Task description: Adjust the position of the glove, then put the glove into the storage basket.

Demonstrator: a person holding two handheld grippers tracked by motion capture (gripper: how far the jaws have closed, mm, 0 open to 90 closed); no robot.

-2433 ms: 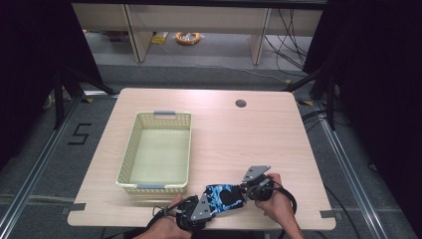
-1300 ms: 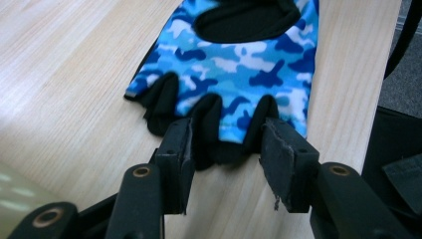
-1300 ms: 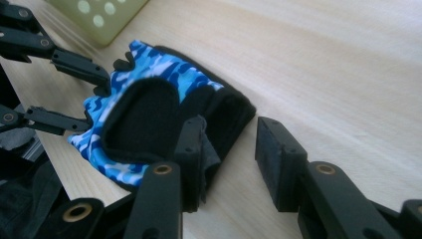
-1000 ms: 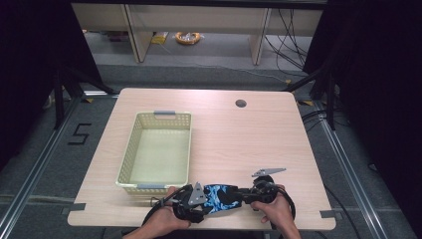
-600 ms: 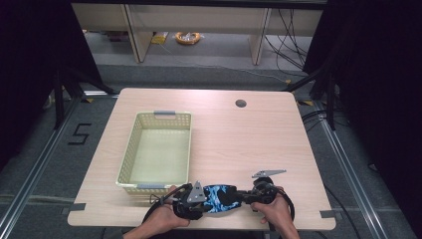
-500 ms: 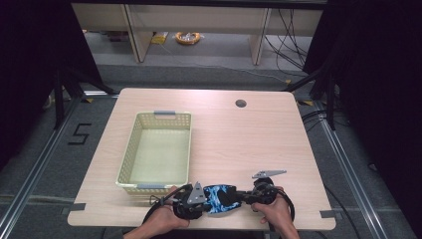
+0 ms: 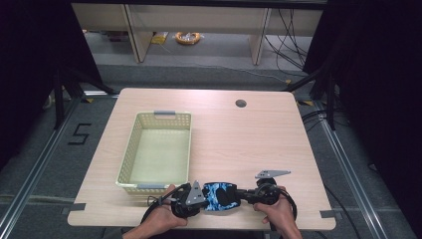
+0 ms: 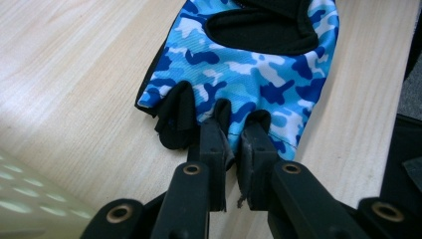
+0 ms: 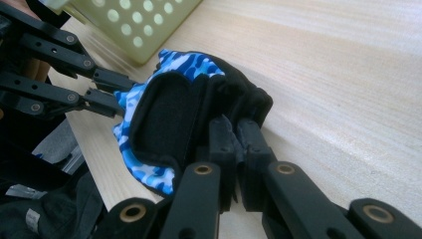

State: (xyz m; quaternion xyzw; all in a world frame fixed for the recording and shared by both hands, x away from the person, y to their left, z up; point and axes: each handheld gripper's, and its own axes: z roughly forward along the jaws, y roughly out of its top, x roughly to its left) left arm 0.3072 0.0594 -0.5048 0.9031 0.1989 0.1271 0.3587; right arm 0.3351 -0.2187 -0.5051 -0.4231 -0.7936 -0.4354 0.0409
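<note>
A blue camouflage fingerless glove (image 7: 219,195) (image 8: 239,69) (image 9: 164,114) with black palm patches lies flat on the wooden table close to its front edge. My left gripper (image 7: 199,197) (image 8: 233,144) has just been closing, and its jaws pinch the glove's finger end between two black finger stubs. At the opposite end, my right gripper (image 7: 244,195) (image 9: 236,137) is shut on the black cuff edge. The right gripper view also shows the left gripper (image 9: 107,87) on the far end of the glove. A hand holds each gripper at the bottom of the high view.
A pale yellow perforated basket (image 7: 129,154) (image 9: 134,20) (image 8: 30,199) stands on the left half of the table, just behind the left gripper. A round cable hole (image 7: 241,103) sits near the far edge. The table's front edge runs right below both hands.
Since the earliest frame the right gripper has dropped toward the front edge and the left has come up level with the glove. Over the last second both hands stay put.
</note>
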